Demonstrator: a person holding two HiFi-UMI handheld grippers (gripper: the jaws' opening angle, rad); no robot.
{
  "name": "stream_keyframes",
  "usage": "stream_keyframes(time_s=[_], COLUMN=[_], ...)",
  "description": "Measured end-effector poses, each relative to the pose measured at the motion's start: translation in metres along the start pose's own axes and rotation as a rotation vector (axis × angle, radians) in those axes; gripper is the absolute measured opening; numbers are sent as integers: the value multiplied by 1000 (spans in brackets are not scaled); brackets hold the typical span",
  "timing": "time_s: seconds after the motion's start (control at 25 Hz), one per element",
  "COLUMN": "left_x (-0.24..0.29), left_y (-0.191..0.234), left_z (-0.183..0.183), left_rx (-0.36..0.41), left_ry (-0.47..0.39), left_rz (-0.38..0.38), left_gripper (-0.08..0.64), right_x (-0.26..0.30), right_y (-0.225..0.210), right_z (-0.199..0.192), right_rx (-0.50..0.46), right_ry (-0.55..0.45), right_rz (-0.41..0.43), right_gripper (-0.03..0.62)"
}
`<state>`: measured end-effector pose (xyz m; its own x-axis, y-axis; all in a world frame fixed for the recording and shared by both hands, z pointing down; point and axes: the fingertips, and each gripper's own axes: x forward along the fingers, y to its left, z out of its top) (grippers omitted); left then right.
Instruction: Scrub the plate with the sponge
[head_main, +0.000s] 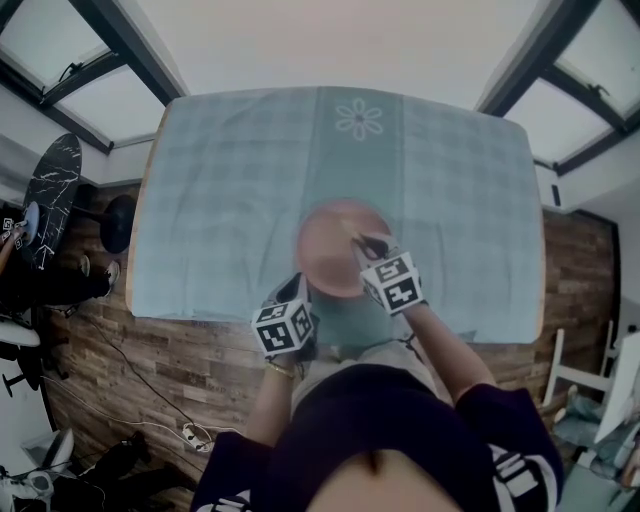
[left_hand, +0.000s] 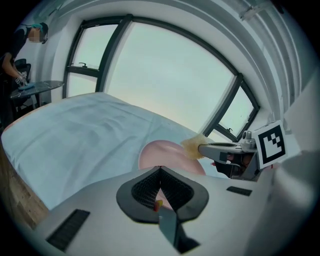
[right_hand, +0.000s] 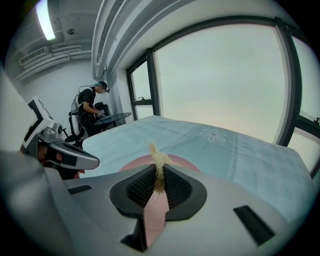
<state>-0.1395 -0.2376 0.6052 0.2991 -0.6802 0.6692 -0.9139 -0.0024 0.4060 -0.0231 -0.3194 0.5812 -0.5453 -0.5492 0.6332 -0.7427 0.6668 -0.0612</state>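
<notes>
Plate (head_main: 320, 258), pink, sits on the checked tablecloth (head_main: 220, 180) directly in front of me. Nearest: left gripper (left_hand: 160, 194), jaws pinched to a slit on the plate's near rim, steadying it. Next out: right gripper (right_hand: 159, 184), jaws squeezed together on the sponge (right_hand: 158, 159), 1 flattened tuft poking forward. Sponge is over the plate's right half; touching or just above, can't tell. Open plate face lies ahead and left of the right jaws, so I judge the scrub stroke sweeps that way. Beyond: bare cloth, windows (right_hand: 220, 80).
</notes>
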Motion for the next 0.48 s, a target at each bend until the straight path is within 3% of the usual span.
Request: stream_keyframes(time_s=[0.48], left_x=[32], left_y=[20], left_z=[-3], left_rx=[-11], left_ry=[68], left_rz=[6], left_gripper=[9], right_x=[60], right_y=[-17], right_z=[-19], right_rx=[-32], right_ry=[140], right_rz=[-44], right_gripper=[41])
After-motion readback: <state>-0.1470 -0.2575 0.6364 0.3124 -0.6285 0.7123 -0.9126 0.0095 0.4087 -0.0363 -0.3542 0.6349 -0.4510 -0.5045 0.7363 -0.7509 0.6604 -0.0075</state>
